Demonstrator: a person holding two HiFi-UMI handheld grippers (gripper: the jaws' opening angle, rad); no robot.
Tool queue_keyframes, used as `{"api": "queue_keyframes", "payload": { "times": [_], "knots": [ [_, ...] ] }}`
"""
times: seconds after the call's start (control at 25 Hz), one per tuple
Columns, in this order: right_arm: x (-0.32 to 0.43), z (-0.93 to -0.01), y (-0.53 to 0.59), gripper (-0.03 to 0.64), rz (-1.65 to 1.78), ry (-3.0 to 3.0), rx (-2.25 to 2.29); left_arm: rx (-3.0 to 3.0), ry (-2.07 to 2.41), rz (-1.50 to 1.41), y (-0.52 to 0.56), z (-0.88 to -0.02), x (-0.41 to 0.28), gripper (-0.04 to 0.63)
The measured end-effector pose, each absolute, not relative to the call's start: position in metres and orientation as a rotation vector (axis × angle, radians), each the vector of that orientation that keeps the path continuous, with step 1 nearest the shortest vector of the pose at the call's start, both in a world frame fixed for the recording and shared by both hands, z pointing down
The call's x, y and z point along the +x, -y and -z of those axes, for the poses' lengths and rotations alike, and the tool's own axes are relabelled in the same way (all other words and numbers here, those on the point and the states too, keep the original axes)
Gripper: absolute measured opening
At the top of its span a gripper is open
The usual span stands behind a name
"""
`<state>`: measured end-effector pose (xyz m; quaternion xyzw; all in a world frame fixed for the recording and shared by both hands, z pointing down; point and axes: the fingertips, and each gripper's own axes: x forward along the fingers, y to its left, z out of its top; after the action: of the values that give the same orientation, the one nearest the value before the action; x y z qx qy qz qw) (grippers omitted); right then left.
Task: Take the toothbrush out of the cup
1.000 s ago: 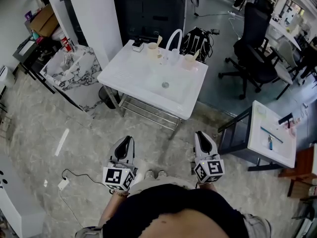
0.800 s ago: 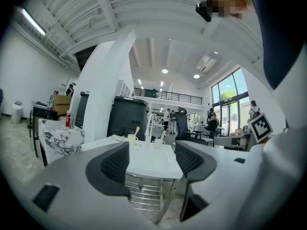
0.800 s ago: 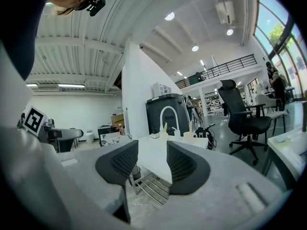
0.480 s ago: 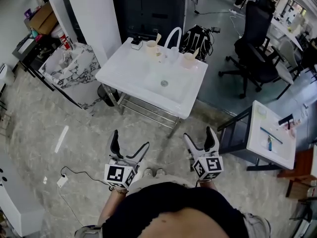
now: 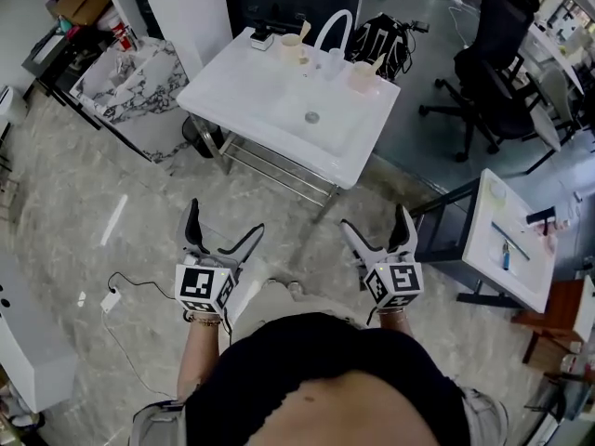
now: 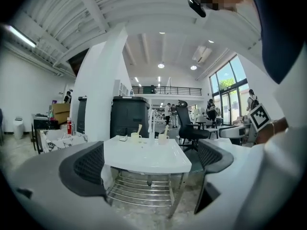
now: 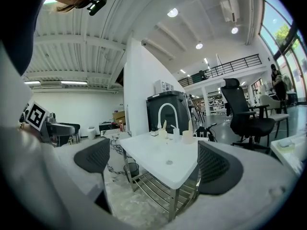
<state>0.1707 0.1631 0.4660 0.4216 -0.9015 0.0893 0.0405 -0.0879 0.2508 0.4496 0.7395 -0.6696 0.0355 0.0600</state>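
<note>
A white sink table point(image 5: 251, 100) stands ahead of me across the marble floor. By its arched white faucet point(image 5: 333, 28) stand two pale cups, one on the left point(image 5: 293, 49) and one on the right point(image 5: 363, 75). A toothbrush point(image 5: 304, 33) sticks out of the left cup and another point(image 5: 375, 61) out of the right. Both cups point(image 6: 135, 137) point(image 7: 163, 133) look small and far off in the gripper views. My left gripper point(image 5: 223, 226) and right gripper point(image 5: 376, 226) hover close to my body, well short of the table. Their jaws are opening wide, with nothing between them.
A black office chair point(image 5: 483, 54) stands right of the sink and a black backpack point(image 5: 381, 35) behind it. A small white side table point(image 5: 507, 249) is at my right. A marble-patterned cabinet point(image 5: 130, 82) sits left of the sink, and a cable with a plug point(image 5: 112, 295) lies on the floor.
Both grippers went from shut to wide open. The hands stayed near my waist, and the sink table now sits a little higher in the head view.
</note>
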Motion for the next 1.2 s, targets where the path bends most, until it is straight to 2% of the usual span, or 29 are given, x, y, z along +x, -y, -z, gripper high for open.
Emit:
{"api": "queue_keyframes", "payload": {
  "times": [0.16, 0.6, 0.88, 1.2],
  "knots": [
    [0.178, -0.469, -0.161, 0.551, -0.29, 2.768, 1.292, 2.235, 2.016, -0.184, -0.252, -0.46, -0.082, 0.577],
    [0.18, -0.485, -0.134, 0.551, -0.336, 2.736, 1.296, 2.274, 2.019, 0.011, -0.234, -0.438, -0.09, 0.575],
    [0.159, -0.477, -0.085, 0.551, -0.166, 2.744, 1.312, 2.27, 1.999, -0.01, -0.18, -0.452, -0.116, 0.575],
    [0.129, -0.468, 0.008, 0.551, -0.175, 2.753, 1.381, 2.281, 1.975, 0.036, -0.081, -0.447, -0.156, 0.575]
  ]
}}
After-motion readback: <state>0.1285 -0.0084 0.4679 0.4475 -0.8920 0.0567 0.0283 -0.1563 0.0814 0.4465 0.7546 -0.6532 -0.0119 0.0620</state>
